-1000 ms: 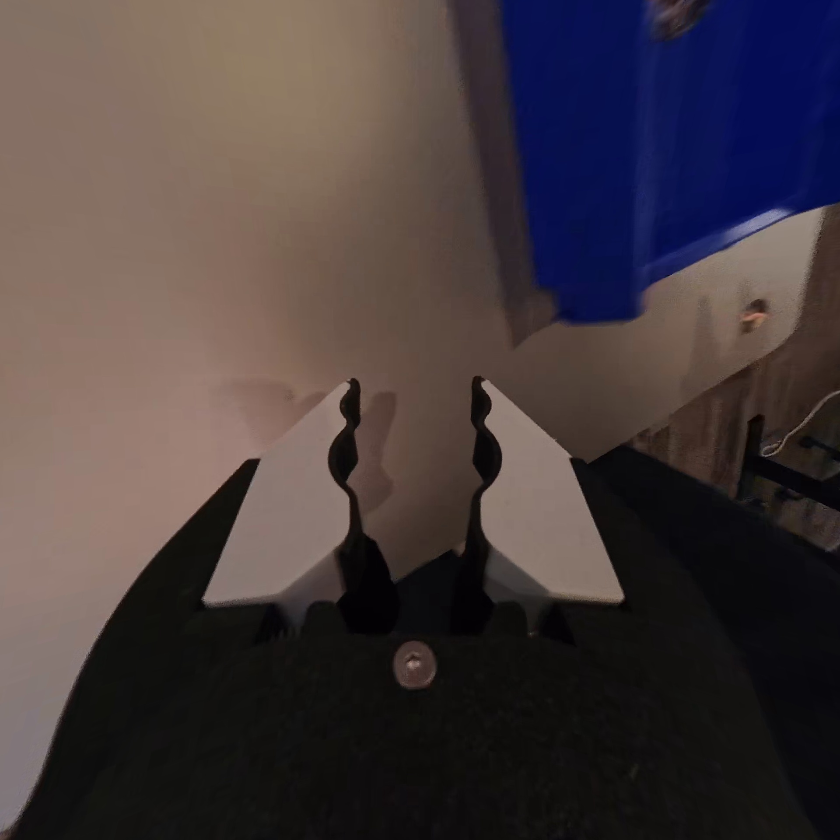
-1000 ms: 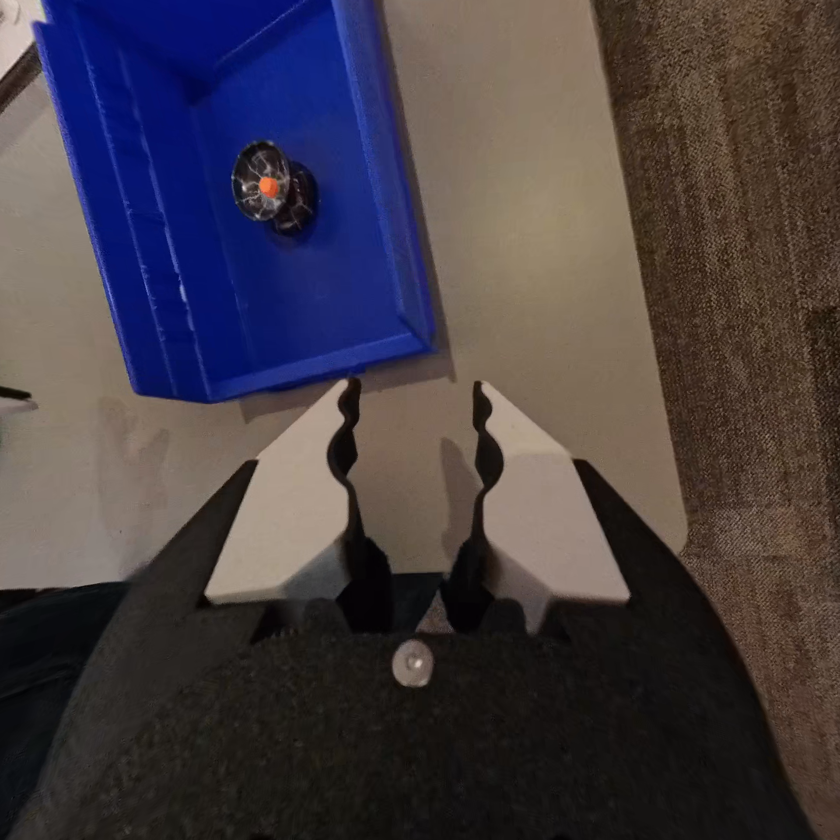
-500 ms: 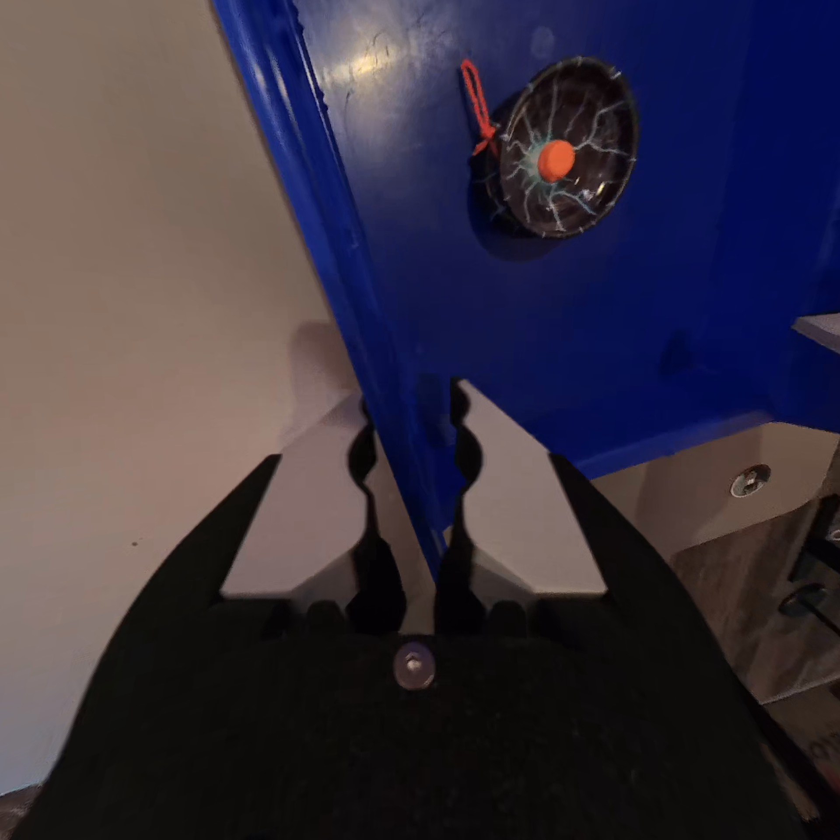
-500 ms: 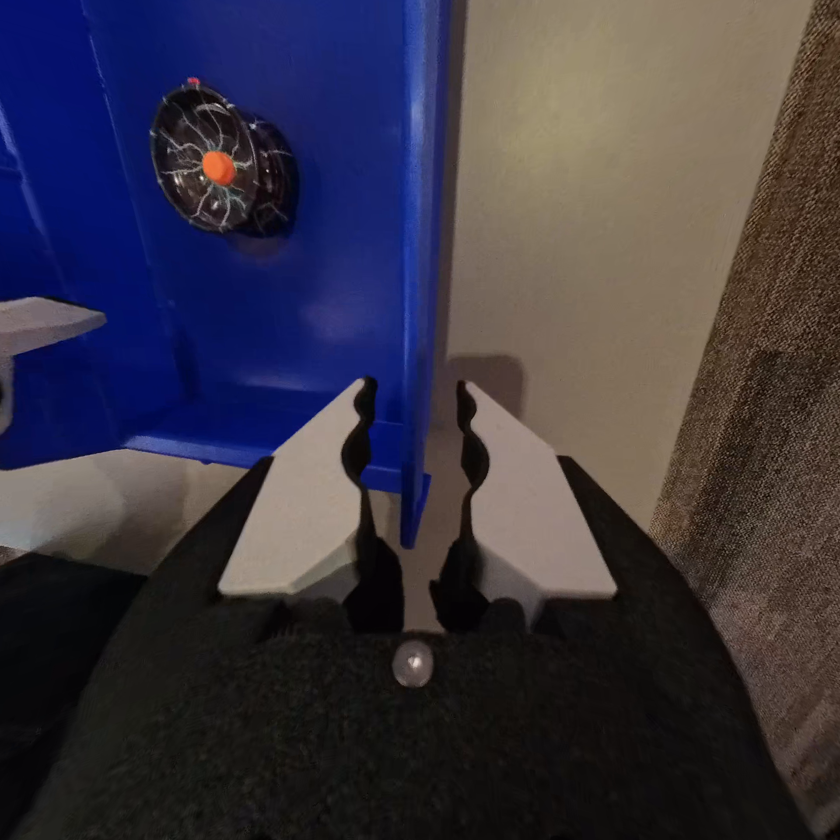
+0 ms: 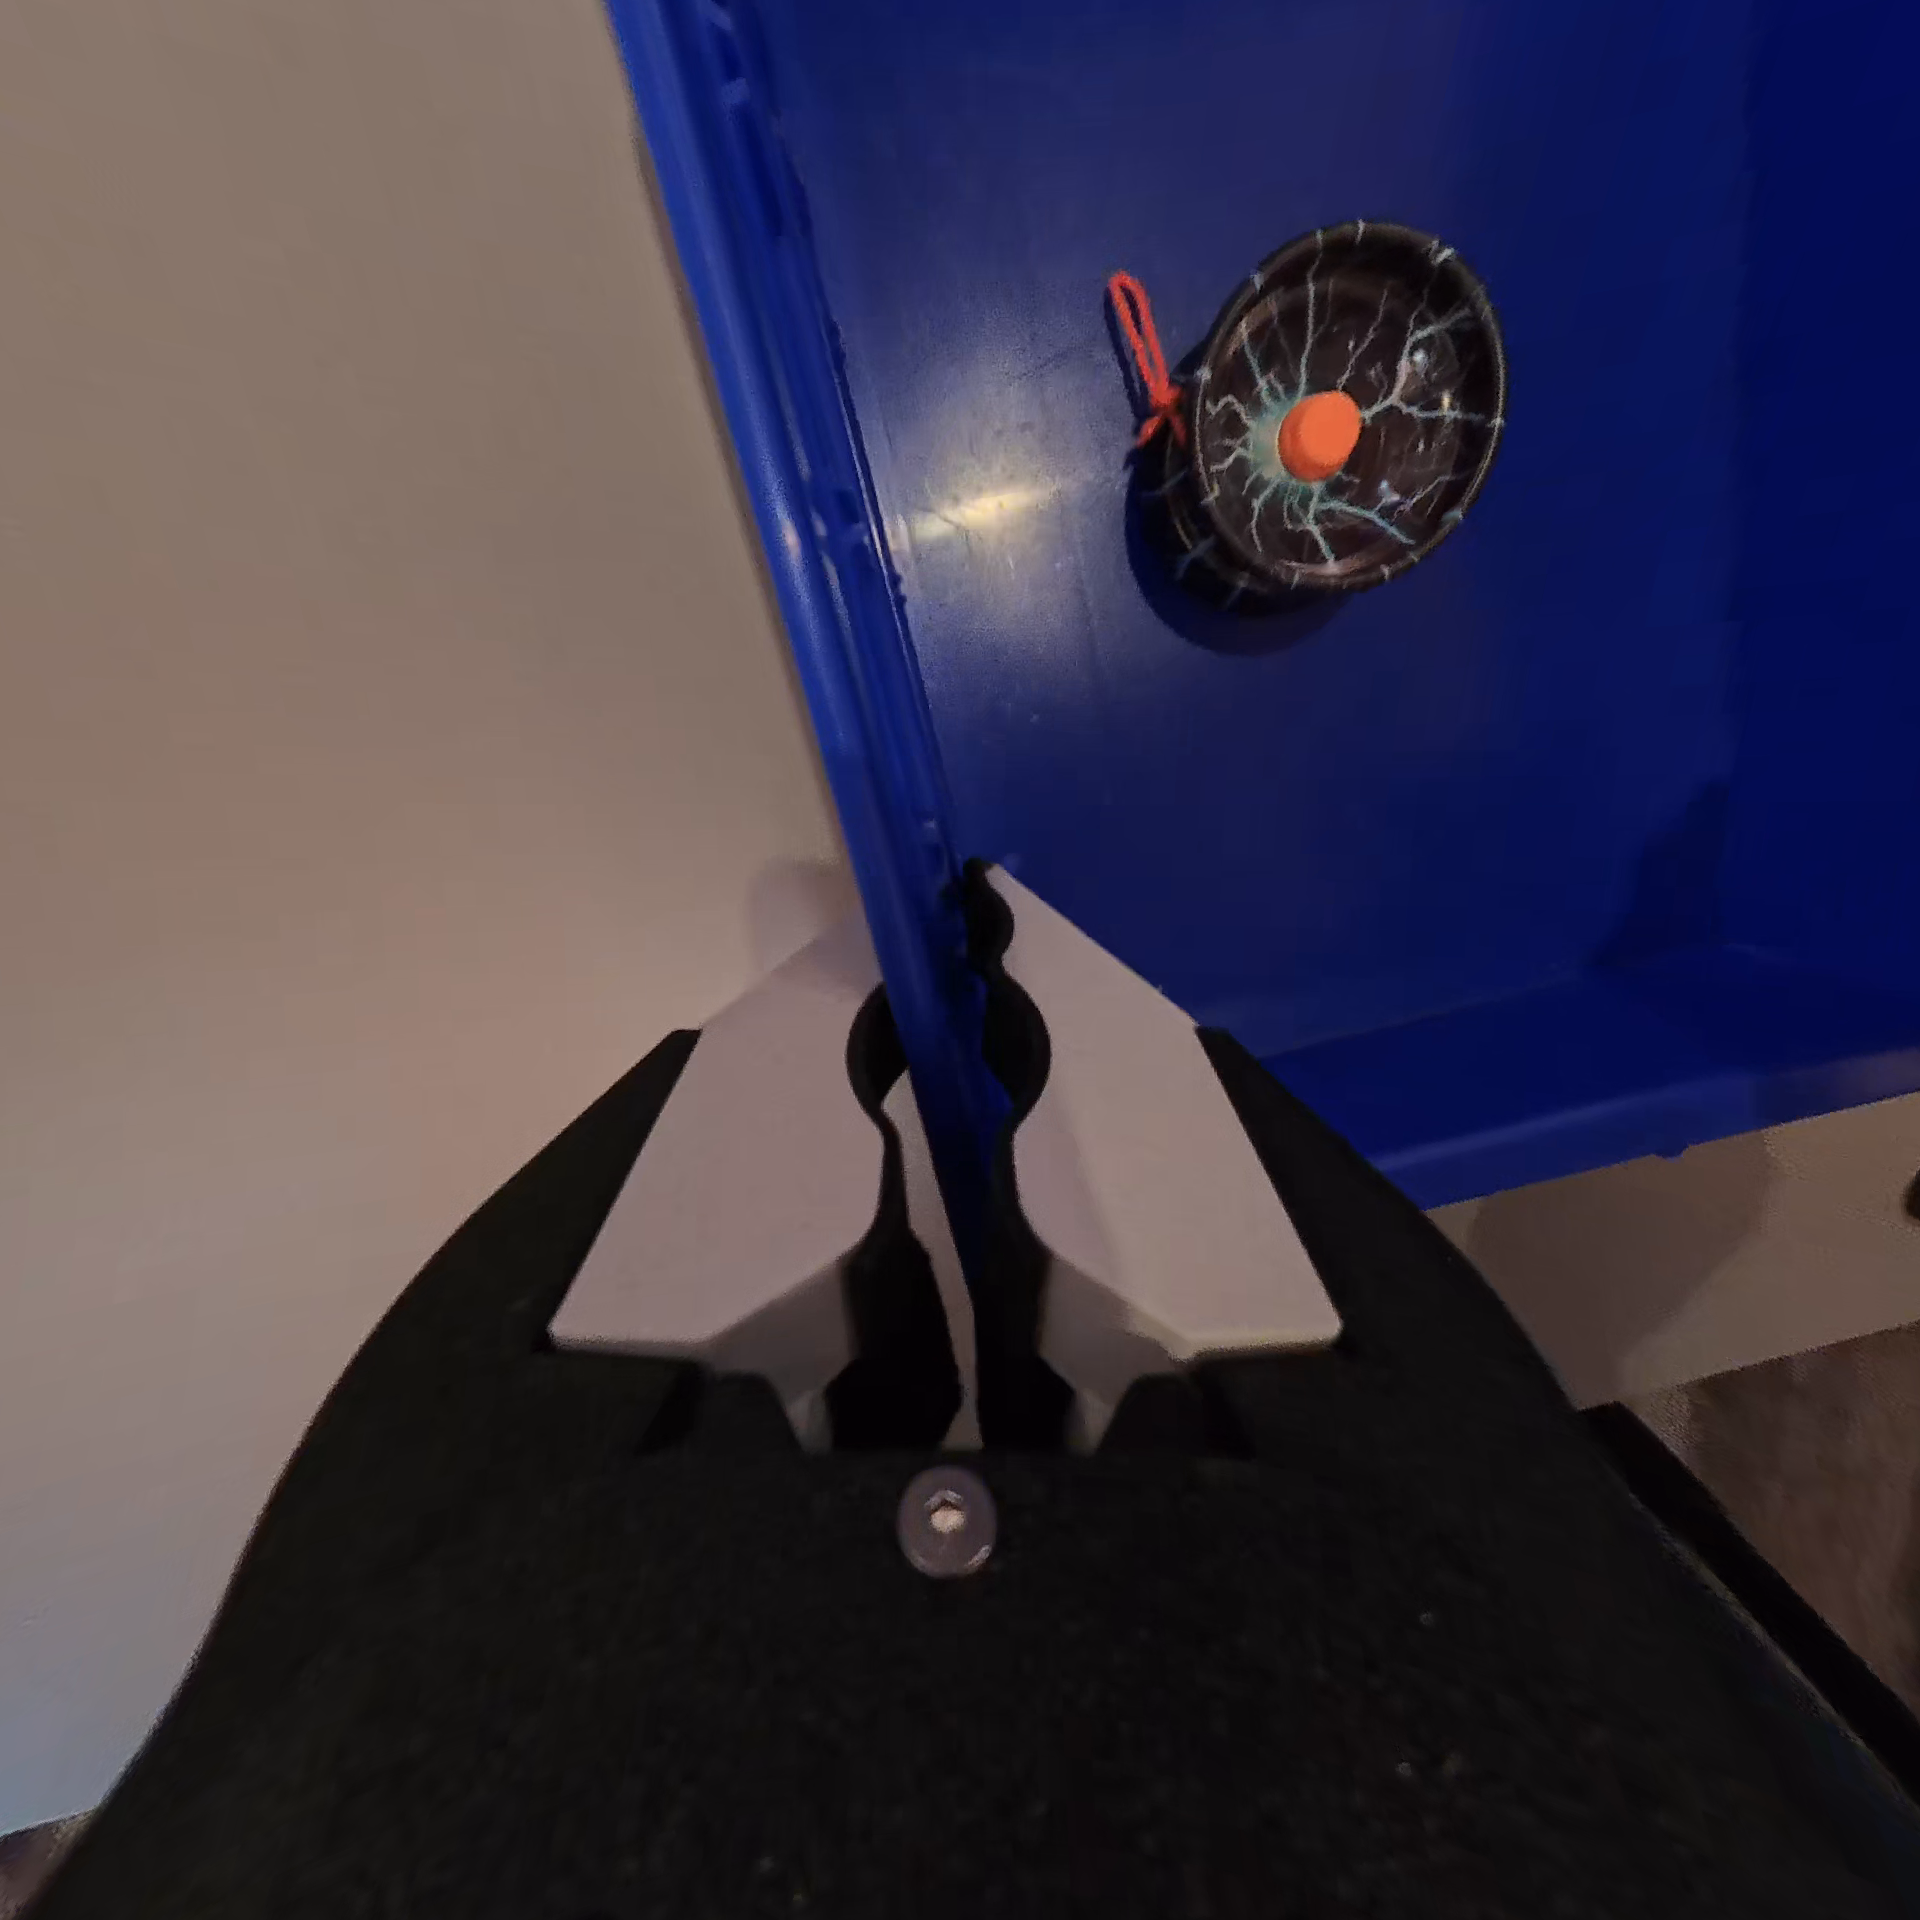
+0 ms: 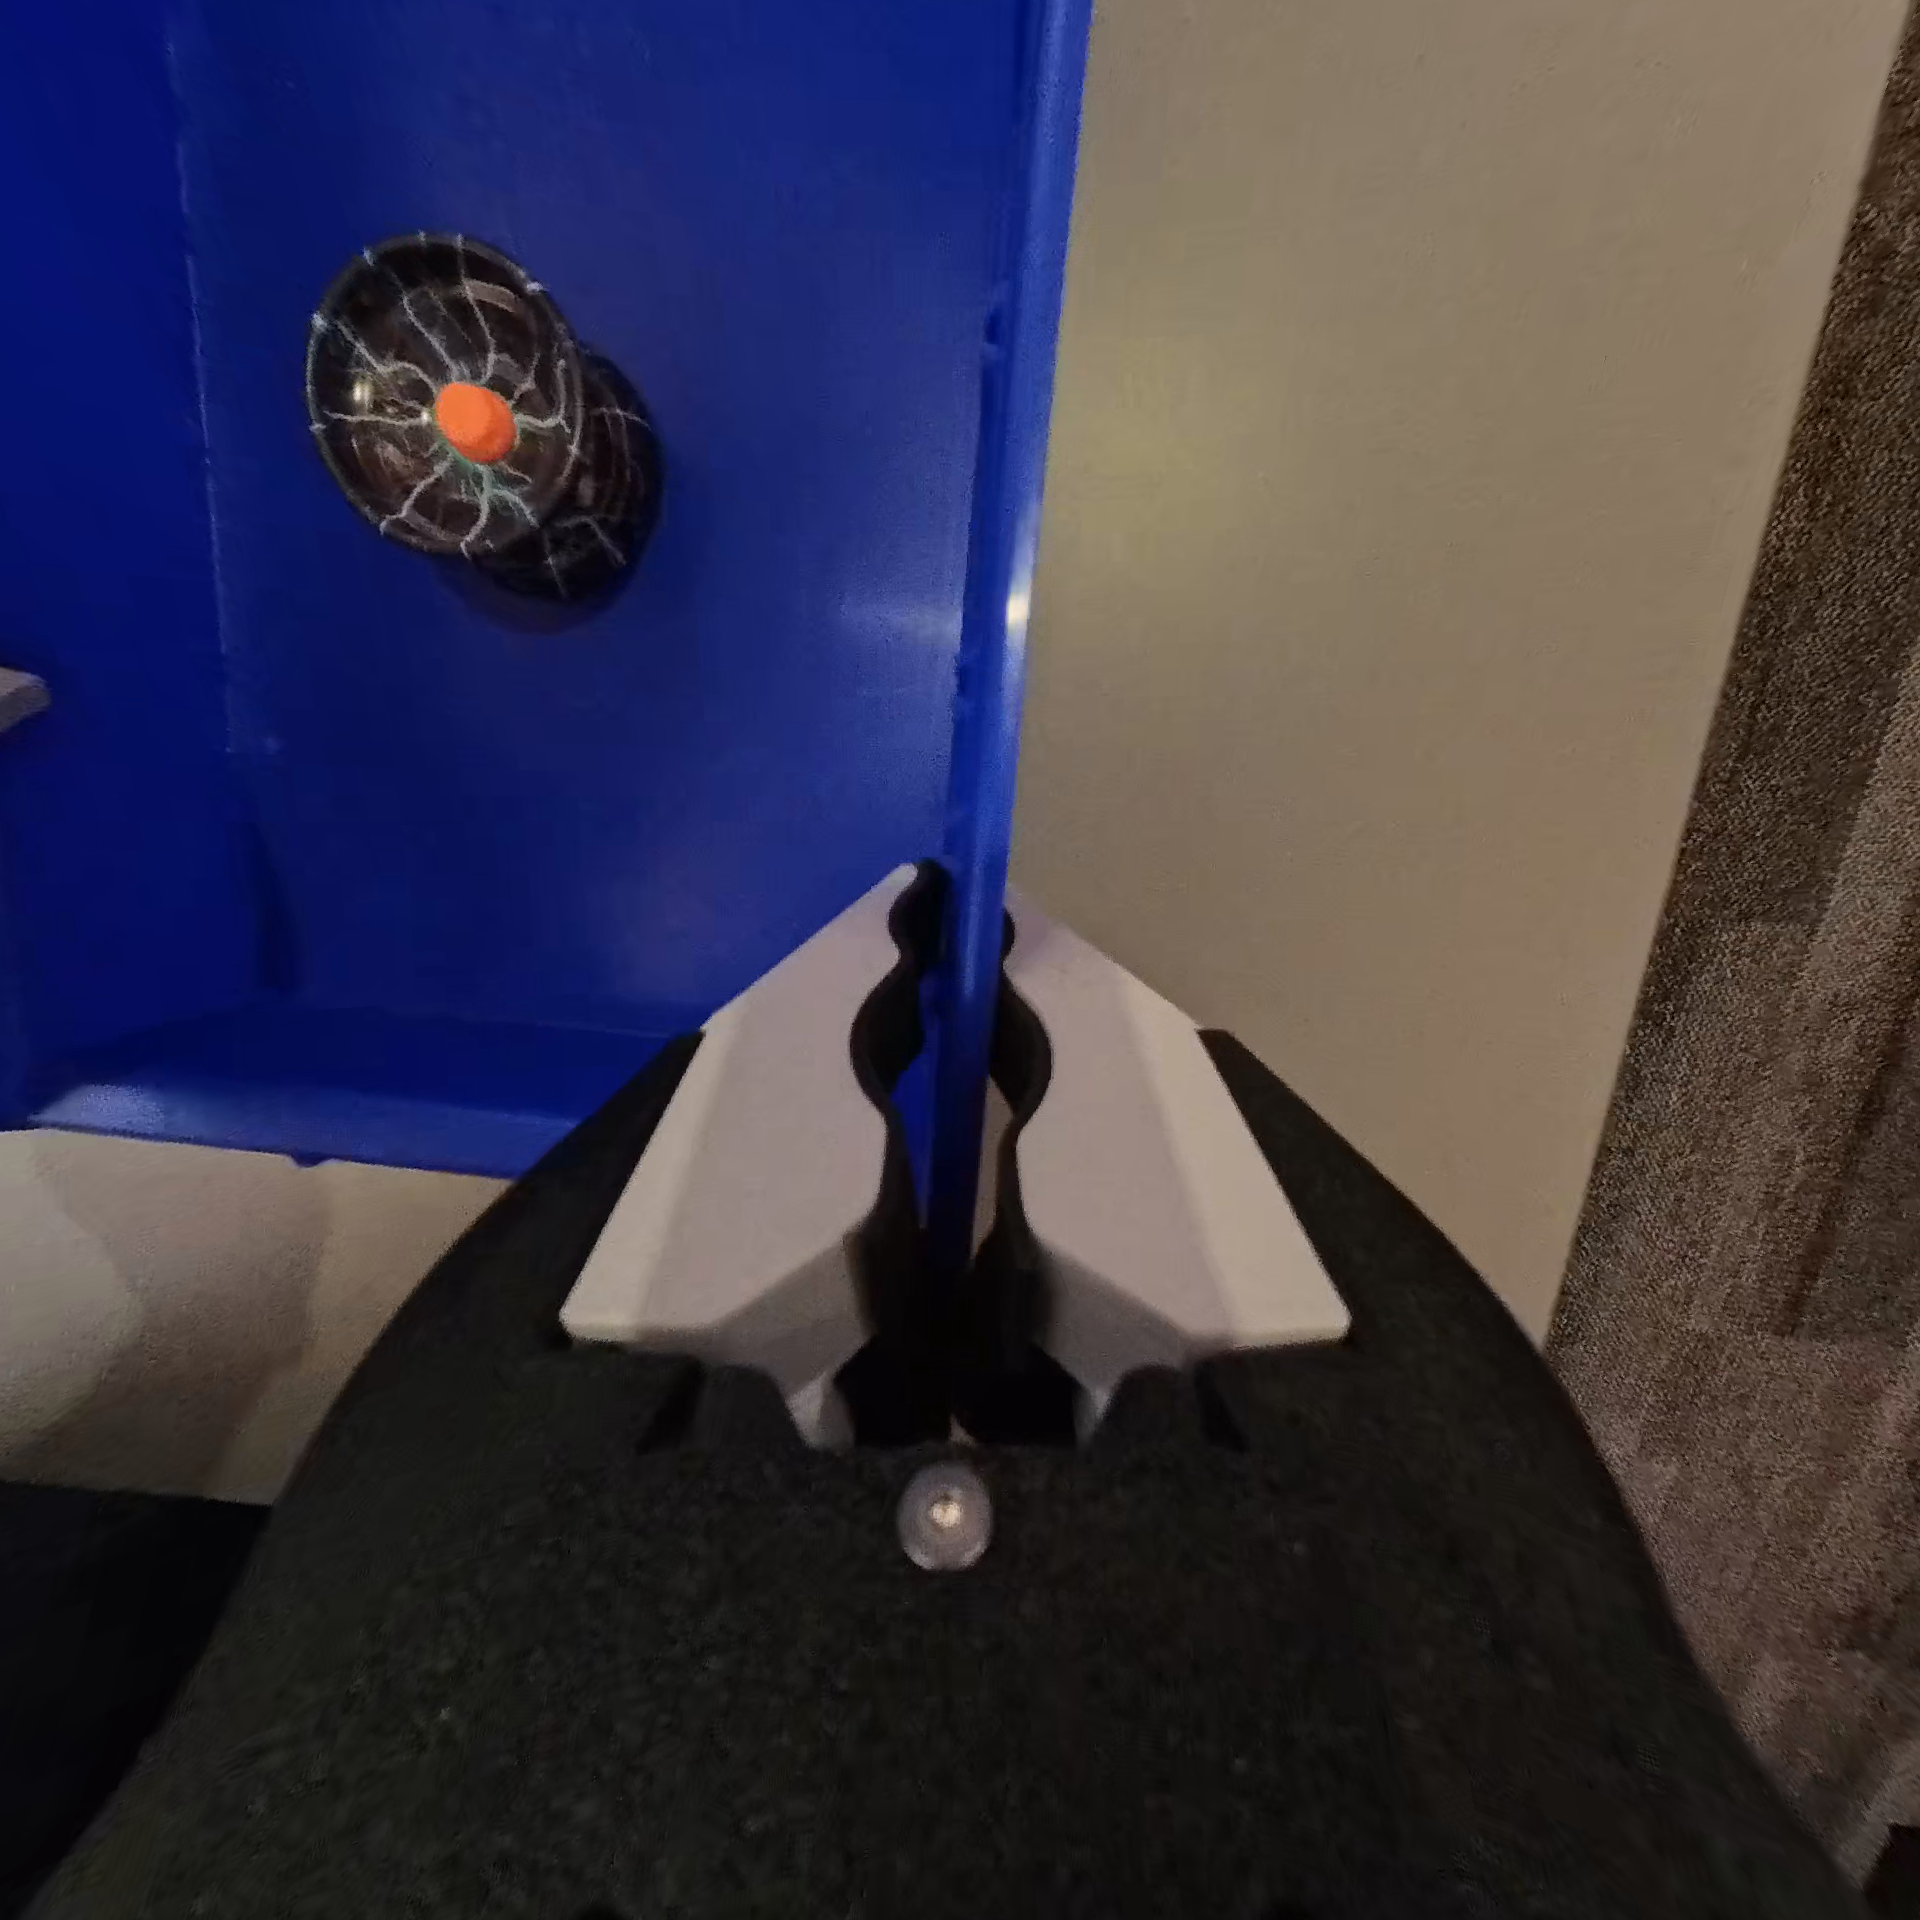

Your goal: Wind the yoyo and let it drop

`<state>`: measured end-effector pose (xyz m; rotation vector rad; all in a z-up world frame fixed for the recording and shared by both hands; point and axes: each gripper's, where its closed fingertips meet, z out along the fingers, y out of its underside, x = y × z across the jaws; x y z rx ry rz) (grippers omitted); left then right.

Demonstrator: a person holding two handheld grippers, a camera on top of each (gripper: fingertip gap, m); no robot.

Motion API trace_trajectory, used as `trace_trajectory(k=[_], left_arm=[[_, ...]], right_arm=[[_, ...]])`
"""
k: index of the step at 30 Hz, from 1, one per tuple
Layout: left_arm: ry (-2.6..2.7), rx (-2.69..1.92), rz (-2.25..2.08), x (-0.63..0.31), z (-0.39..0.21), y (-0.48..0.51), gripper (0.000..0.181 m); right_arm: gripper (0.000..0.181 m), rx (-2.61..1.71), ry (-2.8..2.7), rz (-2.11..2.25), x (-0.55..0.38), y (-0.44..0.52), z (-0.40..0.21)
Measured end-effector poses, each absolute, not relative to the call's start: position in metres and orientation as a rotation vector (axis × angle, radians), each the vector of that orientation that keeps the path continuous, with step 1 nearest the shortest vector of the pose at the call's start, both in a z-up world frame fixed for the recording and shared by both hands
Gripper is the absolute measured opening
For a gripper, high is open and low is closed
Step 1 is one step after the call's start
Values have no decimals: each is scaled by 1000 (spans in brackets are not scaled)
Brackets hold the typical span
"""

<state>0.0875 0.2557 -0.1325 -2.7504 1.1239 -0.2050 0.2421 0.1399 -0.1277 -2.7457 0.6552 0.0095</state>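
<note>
While half a second earlier both pairs of fingers merely straddled the walls with gaps, they had now closed in.
Left gripper (image 5: 951,914): narrowed onto the bin (image 5: 1351,883) at its left wall, clamping it.
Right gripper (image 6: 961,909): pinched on the bin's (image 6: 623,831) right wall.
Yoyo (image 5: 1345,410): lay untouched on the bin floor, well apart from both; its orange loop (image 5: 1138,332) lay beside it.
Table (image 5: 364,520): bin rested on it.
Meaning: likely the bin gets moved first; winding had not begun.
</note>
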Motion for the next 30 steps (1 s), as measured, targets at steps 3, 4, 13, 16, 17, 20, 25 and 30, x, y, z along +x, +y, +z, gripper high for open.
trace_trajectory(k=[3, 4, 13, 16, 17, 20, 25, 30], left_arm=[[1076, -2730, -199, 61, -122, 274, 3], [1054, -2729, -199, 48, -120, 281, 2], [823, -2775, -139, -117, -112, 343, 3], [786, -2783, -117, -176, -115, 368, 3], [777, -2789, -118, -194, -117, 375, 3], [763, -2804, -136, -236, -124, 395, 3], [823, -2912, -205, -273, -146, 394, 3], [735, -2864, -467, -266, -125, 395, 40]], right_arm=[[4, -2718, 639, 0, 216, 158, -119], [4, -2710, 625, -3, 205, 166, -116], [4, -2727, 444, 68, 58, 256, -108], [4, -2735, 393, 82, 1, 286, -111], [4, -2742, 382, 87, -17, 295, -113], [4, -2754, 373, 101, -60, 313, -122], [4, -2854, 453, 162, -100, 311, -146], [35, -2839, 293, 267, -117, 309, -142]])
